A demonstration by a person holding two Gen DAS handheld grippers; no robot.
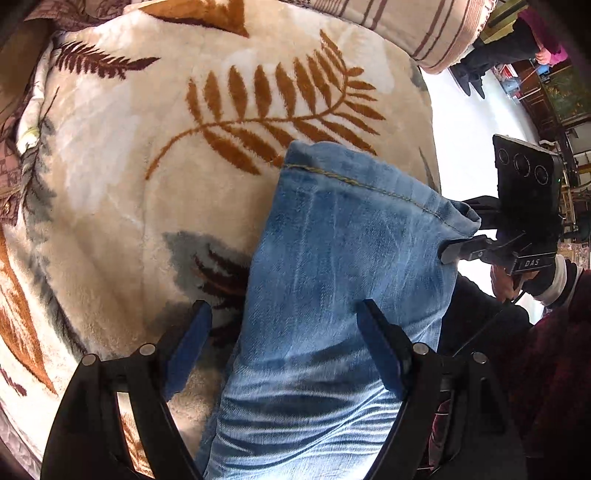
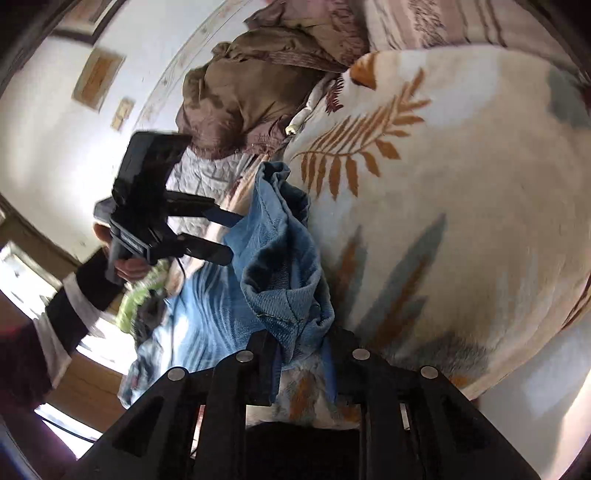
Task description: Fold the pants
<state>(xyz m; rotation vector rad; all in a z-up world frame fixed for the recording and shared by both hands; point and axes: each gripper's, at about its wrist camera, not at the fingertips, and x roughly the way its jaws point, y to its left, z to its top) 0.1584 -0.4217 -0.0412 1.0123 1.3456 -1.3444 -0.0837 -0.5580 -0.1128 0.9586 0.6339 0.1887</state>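
Light blue jeans [image 1: 332,266] lie on a cream fleece blanket with brown fern leaves [image 1: 147,155]. In the left wrist view my left gripper [image 1: 284,314] is open, its blue-padded fingers [image 1: 192,343] spread over the left edge of the pant leg, one on each side. My right gripper [image 1: 458,249] pinches the hem end of the leg at the right. In the right wrist view the right gripper [image 2: 301,347] is shut on a bunched hem of the jeans [image 2: 284,266]. The left gripper [image 2: 221,236] shows there at the left, open against the denim.
A striped pillow [image 1: 424,29] lies at the far end of the bed. A brown crumpled cover [image 2: 240,88] lies beyond the blanket. White floor [image 1: 472,118] and dark furniture [image 1: 554,96] lie past the bed's right edge.
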